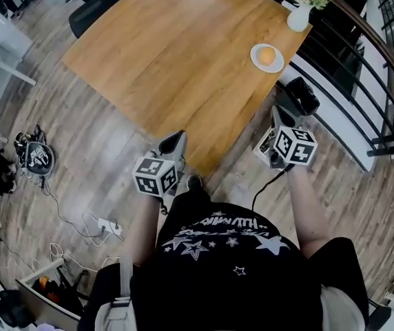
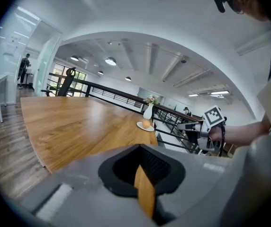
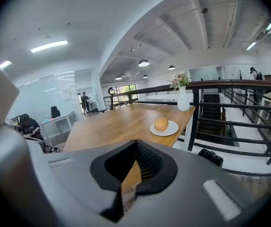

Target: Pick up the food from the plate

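Note:
A round orange-brown piece of food (image 1: pixel 267 54) lies on a small white plate (image 1: pixel 255 60) near the far right corner of the wooden table (image 1: pixel 176 54). Both grippers hang in the air on the near side of the table's front corner, well short of the plate. My left gripper (image 1: pixel 175 141) is shut and empty, pointing toward the table edge. My right gripper (image 1: pixel 277 113) is also shut with nothing in it, beside the table's right edge. The food (image 3: pixel 161 124) on its plate (image 3: pixel 172 129) shows ahead in the right gripper view, and the same food (image 2: pixel 146 123) is far off in the left gripper view.
A white vase with flowers (image 1: pixel 299 14) stands just beyond the plate at the table corner. A black railing (image 1: pixel 362 81) runs along the right side. A black bag (image 1: pixel 302 94) lies on the floor by the railing. Cables and a power strip (image 1: pixel 104 225) lie at the left.

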A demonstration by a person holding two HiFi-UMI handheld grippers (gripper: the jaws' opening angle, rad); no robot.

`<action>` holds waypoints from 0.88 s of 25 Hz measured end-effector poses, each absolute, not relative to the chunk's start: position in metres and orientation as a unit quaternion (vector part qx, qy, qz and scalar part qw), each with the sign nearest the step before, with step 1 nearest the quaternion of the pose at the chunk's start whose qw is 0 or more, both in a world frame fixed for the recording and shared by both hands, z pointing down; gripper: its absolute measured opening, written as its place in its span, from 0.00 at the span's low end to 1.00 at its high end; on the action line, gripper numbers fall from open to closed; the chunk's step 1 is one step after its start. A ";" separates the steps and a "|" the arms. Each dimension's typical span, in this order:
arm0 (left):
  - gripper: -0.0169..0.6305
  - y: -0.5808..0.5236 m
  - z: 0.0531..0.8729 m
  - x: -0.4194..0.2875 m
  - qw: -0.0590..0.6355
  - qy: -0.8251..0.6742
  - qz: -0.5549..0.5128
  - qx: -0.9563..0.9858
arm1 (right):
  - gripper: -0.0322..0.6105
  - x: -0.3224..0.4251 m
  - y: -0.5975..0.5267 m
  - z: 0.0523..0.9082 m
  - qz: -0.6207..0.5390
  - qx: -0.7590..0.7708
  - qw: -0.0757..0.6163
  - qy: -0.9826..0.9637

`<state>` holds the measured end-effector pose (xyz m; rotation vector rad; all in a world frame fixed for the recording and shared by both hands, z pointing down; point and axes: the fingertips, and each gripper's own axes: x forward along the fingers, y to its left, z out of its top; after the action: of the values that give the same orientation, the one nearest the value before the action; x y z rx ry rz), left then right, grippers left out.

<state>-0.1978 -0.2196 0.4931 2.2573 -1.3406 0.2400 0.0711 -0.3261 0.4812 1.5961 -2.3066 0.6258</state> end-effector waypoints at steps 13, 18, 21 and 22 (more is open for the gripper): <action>0.03 -0.294 0.511 -0.235 0.264 -0.421 0.105 0.861 | 0.05 0.054 -0.367 0.485 0.221 0.627 0.136 -0.734; 0.03 -0.312 0.509 -0.221 0.261 -0.403 0.105 0.871 | 0.12 0.059 -0.377 0.487 0.213 0.631 0.146 -0.732; 0.03 -0.319 0.505 -0.211 0.257 -0.398 0.105 0.874 | 0.19 0.062 -0.391 0.491 0.221 0.632 0.139 -0.730; 0.03 -0.321 0.505 -0.209 0.257 -0.400 0.106 0.873 | 0.20 0.061 -0.395 0.495 0.225 0.627 0.140 -0.733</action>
<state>-0.2090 -0.3208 0.5046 2.3680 -1.0855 0.2881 0.0612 -0.3953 0.4949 1.8114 -2.1163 0.6487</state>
